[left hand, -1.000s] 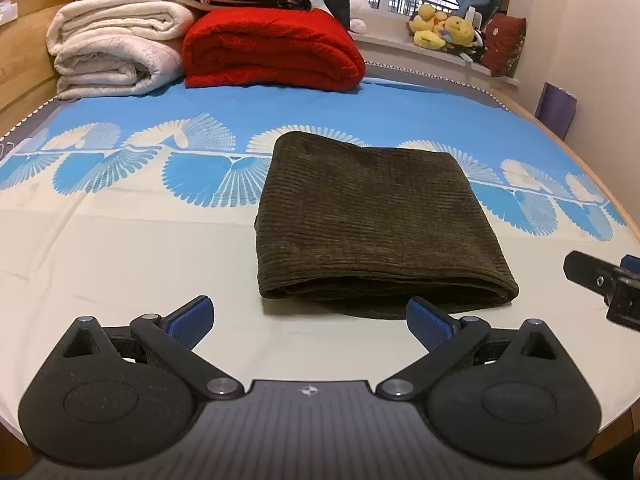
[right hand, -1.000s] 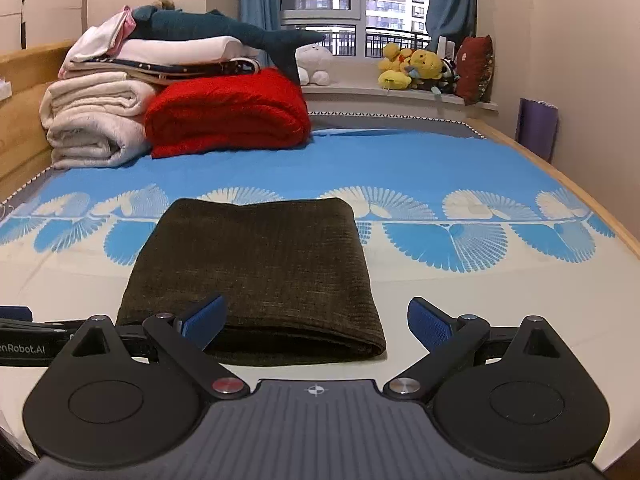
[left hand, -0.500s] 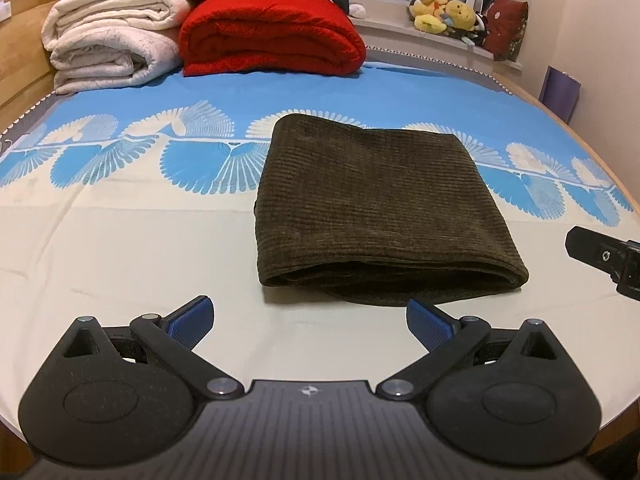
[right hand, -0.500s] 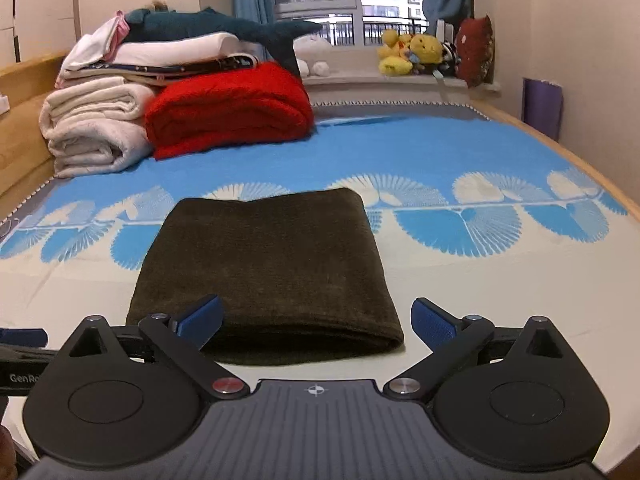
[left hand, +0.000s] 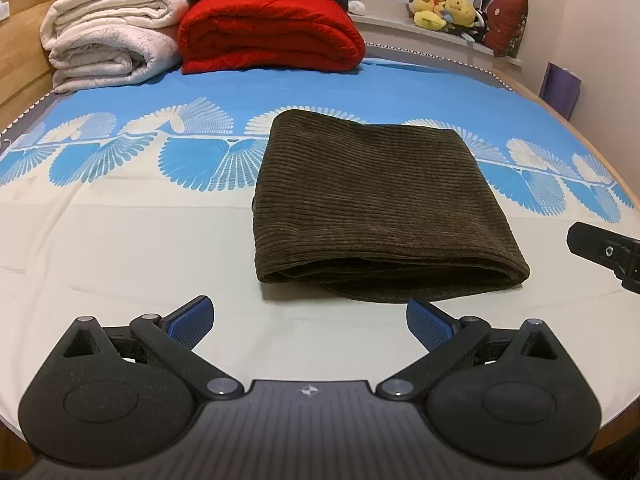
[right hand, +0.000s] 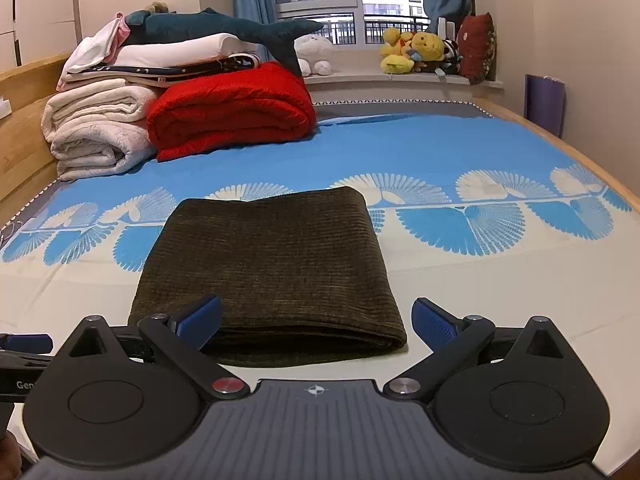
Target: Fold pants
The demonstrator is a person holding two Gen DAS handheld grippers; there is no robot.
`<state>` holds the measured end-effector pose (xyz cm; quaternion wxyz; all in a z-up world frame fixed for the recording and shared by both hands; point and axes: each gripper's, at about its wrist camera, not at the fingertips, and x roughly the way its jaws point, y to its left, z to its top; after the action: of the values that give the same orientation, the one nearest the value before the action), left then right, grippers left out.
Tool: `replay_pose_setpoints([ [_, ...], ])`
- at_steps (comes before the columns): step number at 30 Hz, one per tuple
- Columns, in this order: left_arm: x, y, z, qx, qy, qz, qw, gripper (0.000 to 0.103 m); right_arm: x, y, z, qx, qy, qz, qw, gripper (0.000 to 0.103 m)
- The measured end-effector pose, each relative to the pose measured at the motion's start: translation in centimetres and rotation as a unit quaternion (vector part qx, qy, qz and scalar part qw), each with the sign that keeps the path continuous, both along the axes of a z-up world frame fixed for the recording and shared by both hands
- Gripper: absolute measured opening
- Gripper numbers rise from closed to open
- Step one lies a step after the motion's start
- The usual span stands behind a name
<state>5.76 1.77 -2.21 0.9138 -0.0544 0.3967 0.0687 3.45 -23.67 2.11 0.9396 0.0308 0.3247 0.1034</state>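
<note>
Dark brown corduroy pants (left hand: 372,204) lie folded into a compact rectangle on the bed, also seen in the right wrist view as the pants (right hand: 272,264). My left gripper (left hand: 310,320) is open just short of the near fold, holding nothing. My right gripper (right hand: 316,320) is open too, with its left pad over the near edge of the pants and nothing gripped. Part of the right gripper (left hand: 608,252) shows at the right edge of the left wrist view. A piece of the left gripper (right hand: 24,356) shows at the left edge of the right wrist view.
The bed sheet (left hand: 120,248) is cream near me and blue with fan prints farther back. Folded white blankets (left hand: 108,44) and a red blanket (left hand: 272,32) are stacked at the headboard side. Plush toys (right hand: 416,52) sit on the windowsill. A wooden bed edge (right hand: 560,140) runs along the right.
Both grippers have drawn slightly back and risen from the pants, staying open. The folded pants have not moved.
</note>
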Motion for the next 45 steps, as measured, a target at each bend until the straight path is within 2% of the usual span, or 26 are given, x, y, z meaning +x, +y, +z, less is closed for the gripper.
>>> replay_pose_setpoints([
  [14, 0.0, 0.0, 0.0, -0.001, 0.000, 0.000, 1.0000, 0.103, -0.2, 1.2, -0.1, -0.020, -0.002, 0.029, 0.999, 0.102],
  [45, 0.1, -0.2, -0.2, 0.003, 0.000, -0.006, 1.0000, 0.103, -0.2, 1.2, 0.1, -0.023, -0.002, 0.034, 0.999, 0.102],
])
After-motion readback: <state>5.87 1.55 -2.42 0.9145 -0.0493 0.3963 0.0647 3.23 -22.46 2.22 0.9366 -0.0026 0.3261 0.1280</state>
